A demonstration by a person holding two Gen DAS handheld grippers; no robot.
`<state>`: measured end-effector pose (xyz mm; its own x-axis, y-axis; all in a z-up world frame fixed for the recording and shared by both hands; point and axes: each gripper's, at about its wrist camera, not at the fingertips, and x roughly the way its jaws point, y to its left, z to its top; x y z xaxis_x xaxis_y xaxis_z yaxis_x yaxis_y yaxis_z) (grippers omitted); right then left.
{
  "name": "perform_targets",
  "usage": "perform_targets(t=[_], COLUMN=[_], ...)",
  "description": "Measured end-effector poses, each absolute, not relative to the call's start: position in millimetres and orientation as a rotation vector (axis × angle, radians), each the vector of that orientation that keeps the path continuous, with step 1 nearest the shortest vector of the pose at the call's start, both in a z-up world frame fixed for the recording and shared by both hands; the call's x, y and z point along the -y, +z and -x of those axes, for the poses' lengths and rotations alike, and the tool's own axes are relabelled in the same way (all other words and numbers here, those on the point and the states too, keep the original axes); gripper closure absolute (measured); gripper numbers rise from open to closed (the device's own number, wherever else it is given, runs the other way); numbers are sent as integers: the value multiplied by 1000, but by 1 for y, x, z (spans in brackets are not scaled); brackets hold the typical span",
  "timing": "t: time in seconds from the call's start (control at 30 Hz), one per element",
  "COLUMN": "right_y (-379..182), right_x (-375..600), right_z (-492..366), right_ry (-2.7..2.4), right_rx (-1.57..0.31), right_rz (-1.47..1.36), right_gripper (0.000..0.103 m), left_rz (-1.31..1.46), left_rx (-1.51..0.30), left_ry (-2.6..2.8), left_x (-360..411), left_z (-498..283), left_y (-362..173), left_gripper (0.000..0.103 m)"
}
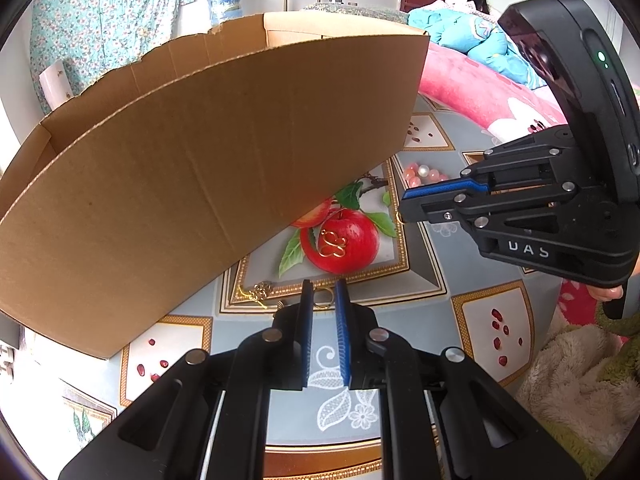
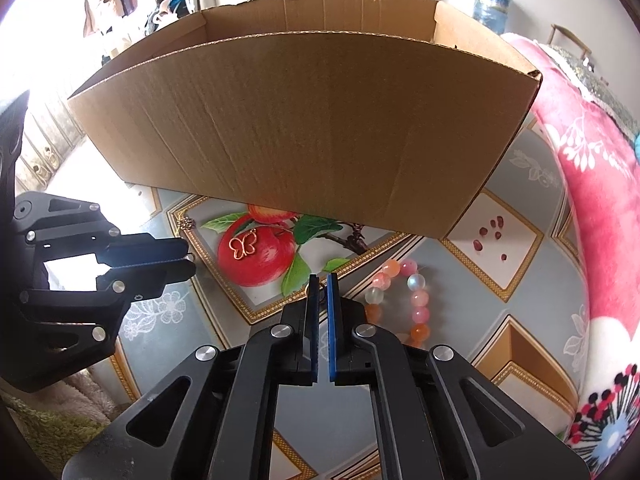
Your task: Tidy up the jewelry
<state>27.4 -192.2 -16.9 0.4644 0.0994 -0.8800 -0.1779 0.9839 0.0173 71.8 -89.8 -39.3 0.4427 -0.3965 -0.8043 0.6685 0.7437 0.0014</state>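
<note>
Writing: the only legible lettering is white, reading "UAS", on the black body of the right tongs [image 1: 404,206]. A small green light glows on the housing above it. The cardboard box [image 1: 200,160] carries no print on its near wall.

Tongs: the left tongs [image 1: 324,292] are closed on a gold ring [image 1: 322,299], held at the tips just in front of the box. The right tongs [image 2: 321,280] are closed on a small gold loop [image 1: 399,217], which protrudes at the tips, also in front of the box, towards its right corner.

Other items on the desk [image 1: 400,320], all outside the box:
- Gold butterfly pendant [image 2: 243,244], lying on the printed apple of the desk cover, just before the box's near wall.
- Bead bracelet [image 2: 416,300] in pink, orange and pearl, near the box's right corner and beside the right tongs.
- Gold flower-shaped trinket [image 1: 260,292], close under the box's near wall, left of the ring.

Obstruction: the tall near wall of the box blocks both cameras' view of its floor; its contents cannot be determined. A pink floral blanket [image 2: 592,184] lies right of the box.
</note>
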Motion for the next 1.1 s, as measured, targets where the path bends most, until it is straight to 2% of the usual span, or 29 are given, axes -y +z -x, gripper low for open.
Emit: perform_targets(t=[0.07, 0.1, 0.17, 0.37, 0.53, 0.9, 0.93, 0.97, 1.1], right_y=[-15, -15, -13, -17, -15, -14, -14, -13, -9], right_x=[194, 194, 192, 184, 177, 171, 171, 171, 173], right_z=[-27, -27, -26, -25, -26, -29, -30, -30, -31], right_ry=[174, 174, 173, 156, 149, 146, 147, 148, 150], right_rx=[-1077, -1078, -1075, -1088, -1100, -1103, -1103, -1099, -1101], right_rz=[64, 62, 66, 104, 127, 132, 133, 132, 130], right_gripper=[95, 88, 82, 82, 93, 95, 96, 102, 102], left_rz=[-343, -342, -342, -342, -338, -333, -334, -334, -335], left_rx=[-891, -891, -891, -890, -895, -894, -893, -893, -889], left_ry=[-676, -677, -677, -676, -676, -676, -676, -676, -677], left_x=[90, 90, 90, 90, 90, 90, 90, 90, 90], left_z=[-72, -72, -72, -71, -71, -73, -72, -72, -72], left_y=[-39, -39, -39, -40, -40, -40, -40, -40, -40], left_gripper=[93, 93, 93, 93, 93, 93, 93, 93, 93])
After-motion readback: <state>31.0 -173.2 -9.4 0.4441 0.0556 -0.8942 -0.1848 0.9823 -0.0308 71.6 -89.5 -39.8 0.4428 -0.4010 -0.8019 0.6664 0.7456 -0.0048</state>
